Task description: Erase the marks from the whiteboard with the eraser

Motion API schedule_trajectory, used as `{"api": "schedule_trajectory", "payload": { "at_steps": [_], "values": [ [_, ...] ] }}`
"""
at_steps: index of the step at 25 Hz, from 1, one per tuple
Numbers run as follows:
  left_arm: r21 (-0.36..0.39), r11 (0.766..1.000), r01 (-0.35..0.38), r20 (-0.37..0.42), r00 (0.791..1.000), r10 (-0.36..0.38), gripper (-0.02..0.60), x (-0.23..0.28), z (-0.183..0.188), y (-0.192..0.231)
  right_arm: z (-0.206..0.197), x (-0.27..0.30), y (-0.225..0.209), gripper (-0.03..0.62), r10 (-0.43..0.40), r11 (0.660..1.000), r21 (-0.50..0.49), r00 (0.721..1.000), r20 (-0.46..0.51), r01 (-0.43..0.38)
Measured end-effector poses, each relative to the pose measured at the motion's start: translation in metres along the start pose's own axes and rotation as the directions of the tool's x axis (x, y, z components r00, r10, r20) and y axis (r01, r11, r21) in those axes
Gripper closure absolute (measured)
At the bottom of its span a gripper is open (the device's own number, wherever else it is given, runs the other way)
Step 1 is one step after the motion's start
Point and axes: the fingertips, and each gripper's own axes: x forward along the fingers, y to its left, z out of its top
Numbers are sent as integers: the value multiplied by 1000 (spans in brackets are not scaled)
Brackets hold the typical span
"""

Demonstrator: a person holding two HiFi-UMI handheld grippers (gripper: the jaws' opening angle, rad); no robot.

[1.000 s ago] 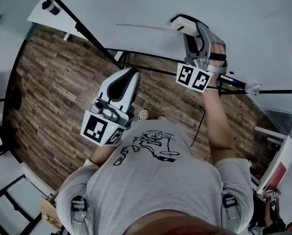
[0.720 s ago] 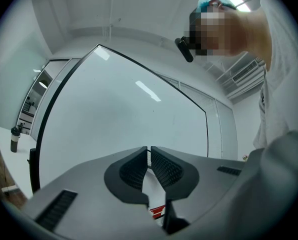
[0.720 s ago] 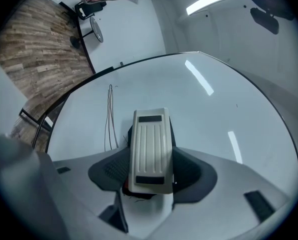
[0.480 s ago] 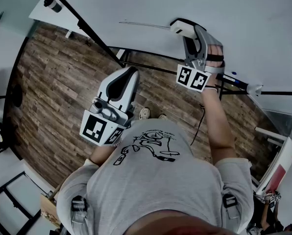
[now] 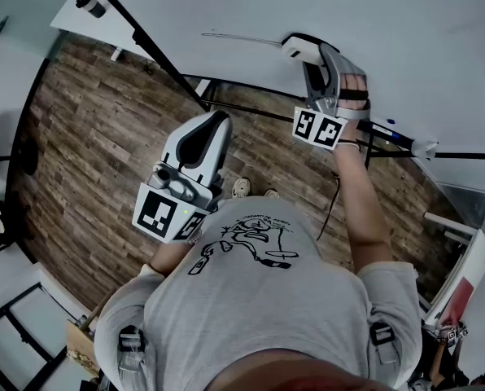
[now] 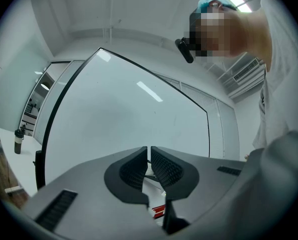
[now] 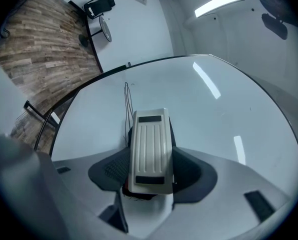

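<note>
The whiteboard (image 5: 405,47) fills the top of the head view. A thin dark line (image 5: 242,40) runs across it and ends at the white eraser (image 5: 301,50). My right gripper (image 5: 312,62) is shut on that eraser and presses it flat to the board. In the right gripper view the ribbed eraser (image 7: 149,151) sits between the jaws of the right gripper (image 7: 150,139), with the thin line (image 7: 127,104) just beyond its far end on the whiteboard (image 7: 219,109). My left gripper (image 5: 212,123) hangs low over the floor, shut and holding nothing. The left gripper (image 6: 149,156) looks up at the whiteboard (image 6: 124,109).
A black tray rail with a marker (image 5: 389,137) runs under the board at the right. A white table with a dark bottle (image 5: 90,5) stands at the far left, over the wood floor (image 5: 88,153). An office chair (image 7: 101,6) stands farther off.
The right gripper and the eraser have crept slightly up and left along the board, against the end of the line. The left gripper has stayed put.
</note>
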Motion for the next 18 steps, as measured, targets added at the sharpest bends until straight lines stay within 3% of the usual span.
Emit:
{"api": "schedule_trajectory", "payload": {
  "at_steps": [9, 13, 18],
  "values": [
    [3, 1000, -17, 3, 1000, 17, 545, -11, 3, 0, -8, 7, 80, 336, 141, 989, -44, 990, -21, -141],
    [6, 999, -35, -1, 999, 35, 545, -20, 4, 4, -10, 9, 87, 336, 150, 987, -42, 988, -47, -152],
    [0, 999, -40, -4, 999, 40, 545, -24, 3, 5, -3, 2, 90, 335, 237, 971, 5, 969, -74, -238]
  ]
}}
